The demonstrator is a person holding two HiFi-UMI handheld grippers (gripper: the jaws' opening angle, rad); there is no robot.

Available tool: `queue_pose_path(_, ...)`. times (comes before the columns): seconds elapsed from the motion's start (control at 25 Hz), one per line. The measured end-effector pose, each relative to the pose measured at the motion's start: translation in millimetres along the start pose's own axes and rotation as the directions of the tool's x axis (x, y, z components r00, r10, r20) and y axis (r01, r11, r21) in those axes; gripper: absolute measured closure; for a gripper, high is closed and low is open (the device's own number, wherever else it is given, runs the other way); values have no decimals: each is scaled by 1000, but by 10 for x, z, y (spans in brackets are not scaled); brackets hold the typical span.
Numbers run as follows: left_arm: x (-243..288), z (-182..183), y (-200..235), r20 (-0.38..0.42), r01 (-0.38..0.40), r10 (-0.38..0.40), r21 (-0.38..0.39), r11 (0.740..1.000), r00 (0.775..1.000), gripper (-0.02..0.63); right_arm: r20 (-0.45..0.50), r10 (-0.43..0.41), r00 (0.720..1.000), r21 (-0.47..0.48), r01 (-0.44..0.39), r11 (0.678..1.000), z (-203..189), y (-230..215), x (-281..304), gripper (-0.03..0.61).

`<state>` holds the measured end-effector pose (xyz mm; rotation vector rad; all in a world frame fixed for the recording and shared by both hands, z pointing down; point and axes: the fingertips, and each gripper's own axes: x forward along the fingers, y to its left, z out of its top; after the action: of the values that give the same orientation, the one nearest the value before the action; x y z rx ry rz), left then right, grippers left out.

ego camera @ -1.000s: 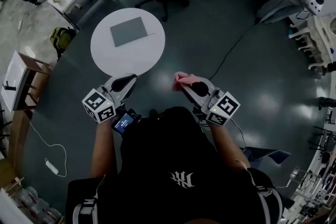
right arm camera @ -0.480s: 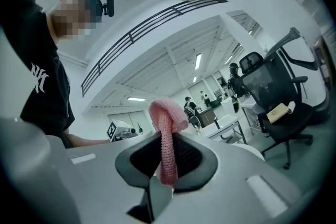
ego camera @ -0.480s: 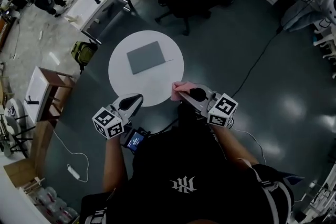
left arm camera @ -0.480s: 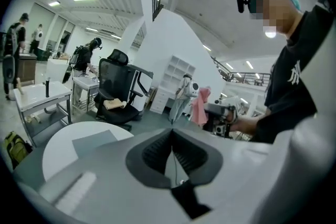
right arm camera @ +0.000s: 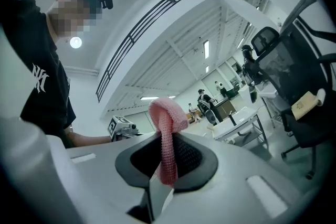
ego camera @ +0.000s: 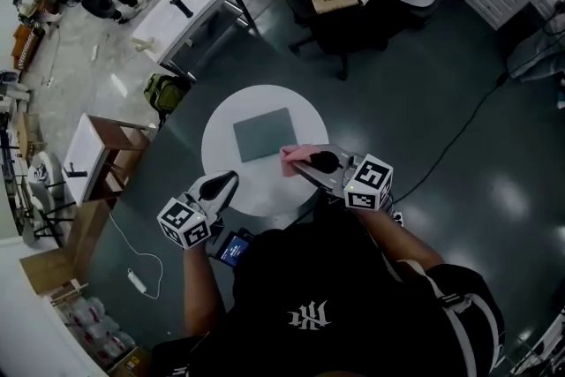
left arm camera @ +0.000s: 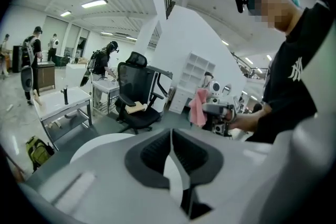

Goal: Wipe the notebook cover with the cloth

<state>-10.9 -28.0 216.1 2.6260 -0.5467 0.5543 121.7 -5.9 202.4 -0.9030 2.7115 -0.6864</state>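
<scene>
Lying on round white table (ego camera: 221,168) — grey notebook (ego camera: 263,134), dark floor (ego camera: 424,101) around.

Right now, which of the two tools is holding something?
The right tool: its jaws are shut on the pink cloth. The left tool has its jaws together with nothing between them.

Both arms reach forward from the torso: left gripper (ego camera: 227,180) sits lower-left with jaws pressed together, nothing between them, and right gripper (ego camera: 301,163) sits slightly further ahead, jaws clamped on the pink cloth (ego camera: 290,155).
</scene>
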Motion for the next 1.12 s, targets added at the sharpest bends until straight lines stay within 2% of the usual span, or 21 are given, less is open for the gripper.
queue_pose_path(0.16,178,111,351,-44,-47,48,20,999,998,598,-21,29,999,32,-28,999,-7,-418,187,543)
queue_pose_path(0.4,269,-186,1253,-173,-78,91,79,994,981,595,-36,-46,998,80,49,996,-298,-969,657,544)
queue_pose_path(0.52,341,-493,1749,-232,-33,52,85,996,971,581,-82,-133,988,93,140,986,-602,-1168,936,545)
queue_pose_path(0.64,486,-801,2247,-274,45,-30,49,998,961,575,-139,-249,958,108,265,958,-958,-1371,1214,545)
queue_pose_path(0.76,654,-954,2744,-287,97,-79,51,994,955,570,-154,-325,933,103,342,934,-1200,-1585,1530,545)
queue_pose_path(0.92,912,-1133,3136,-316,157,-125,75,985,940,540,-180,-379,908,107,401,910,-1436,-1722,1821,545)
queue_pose_path(1.12,1184,-1478,3237,-346,224,-178,96,970,921,538,-274,-385,881,91,422,902,-1959,-1676,2072,545)
